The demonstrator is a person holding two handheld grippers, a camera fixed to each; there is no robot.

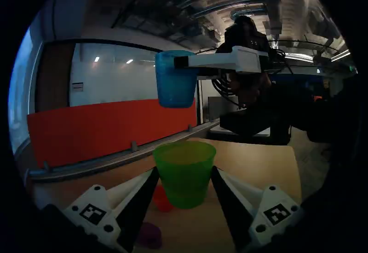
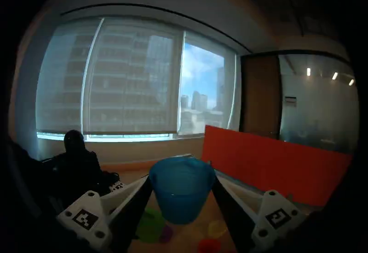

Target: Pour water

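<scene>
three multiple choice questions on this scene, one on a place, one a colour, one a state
1. In the left gripper view, the blue cup is: A) higher than the green cup B) inside it C) beneath it
2. The cup between the left gripper's fingers is: A) blue B) green C) purple
3. The blue cup is: A) upside down B) on its side C) upright
Answers: 1 A, the right gripper holds it aloft; 2 B, both fingers flank the green cup; 3 C, its open mouth faces up.
</scene>
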